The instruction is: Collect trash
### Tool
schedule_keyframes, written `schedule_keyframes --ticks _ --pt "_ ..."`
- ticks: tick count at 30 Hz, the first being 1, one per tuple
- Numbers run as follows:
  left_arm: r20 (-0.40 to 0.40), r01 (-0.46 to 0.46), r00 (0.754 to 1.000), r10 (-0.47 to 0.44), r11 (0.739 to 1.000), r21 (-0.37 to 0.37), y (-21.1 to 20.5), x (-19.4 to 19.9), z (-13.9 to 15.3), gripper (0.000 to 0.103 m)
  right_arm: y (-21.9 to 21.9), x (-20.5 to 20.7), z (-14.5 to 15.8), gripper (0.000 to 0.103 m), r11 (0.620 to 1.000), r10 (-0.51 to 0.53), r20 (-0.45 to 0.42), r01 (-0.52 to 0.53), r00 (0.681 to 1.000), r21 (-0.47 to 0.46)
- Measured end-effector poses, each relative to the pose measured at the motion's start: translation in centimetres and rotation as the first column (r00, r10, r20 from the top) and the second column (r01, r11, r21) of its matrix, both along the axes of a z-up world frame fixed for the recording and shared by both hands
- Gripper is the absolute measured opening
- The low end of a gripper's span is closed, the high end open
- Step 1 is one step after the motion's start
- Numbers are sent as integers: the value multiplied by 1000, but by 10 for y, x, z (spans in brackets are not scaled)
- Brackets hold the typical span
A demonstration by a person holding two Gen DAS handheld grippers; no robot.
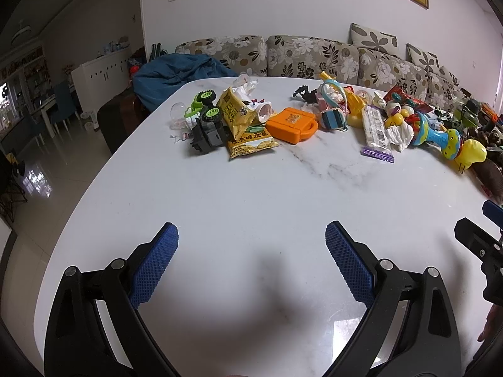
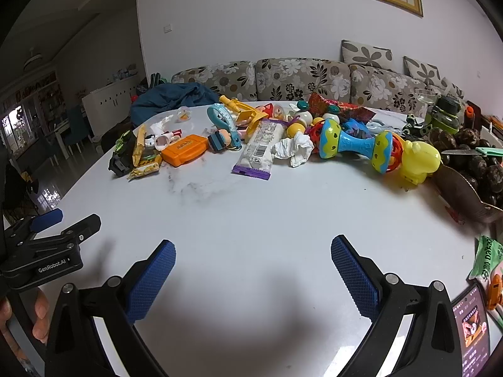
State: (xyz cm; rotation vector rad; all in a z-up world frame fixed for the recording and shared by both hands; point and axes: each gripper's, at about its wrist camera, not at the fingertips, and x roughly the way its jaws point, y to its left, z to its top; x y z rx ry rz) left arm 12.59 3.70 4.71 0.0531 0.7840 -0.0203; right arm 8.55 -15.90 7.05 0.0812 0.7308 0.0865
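Where the floral upholstered sofa (image 1: 314, 55) curves behind it, the glossy white marble-veined worktop (image 1: 251, 194) carries a band of clutter along its far side, its near half bare. Among hard plastic toys lie the trash pieces: a crinkled yellow snack bag (image 1: 243, 125) beside a flat orange case (image 1: 290, 125), a long clear wrapper with purple ends (image 2: 259, 149), and a crumpled white tissue (image 2: 295, 149) touching that wrapper's side. The left gripper (image 1: 251, 235) and right gripper (image 2: 253, 251) both hover over bare worktop near its front edge, jaws spread wide, their blue cross-hatched pads (image 1: 157, 260) holding nothing.
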Motion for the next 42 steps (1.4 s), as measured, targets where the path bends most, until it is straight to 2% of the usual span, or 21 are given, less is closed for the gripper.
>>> schedule_keyframes --ticks 10,18,23,25,29,33,42 --pt "1 3 1000 -3 1000 1 0 0 1 92 2 0 0 98 1000 5 -1 -5 1000 0" --pt "-15 7 1000 -7 999 -31 2 3 3 92 4 2 1 98 1000 13 -1 -13 1000 -2" --pt "42 1 999 -1 1000 -7 -2 -1 7 92 5 2 0 98 1000 17 -6 -17 1000 0" --pt "53 15 998 -13 1000 -22 -3 -3 7 93 5 2 -2 98 1000 19 -9 -19 1000 3" --pt "33 14 999 -12 998 -61 -2 -1 6 94 5 2 -3 98 1000 22 -13 -22 1000 4" --pt "27 6 1000 -5 999 -39 -1 0 3 94 4 1 -3 98 1000 21 -11 -21 1000 3" --pt "-16 5 1000 -5 999 -40 -2 2 -1 94 4 3 -3 98 1000 13 -20 -13 1000 11"
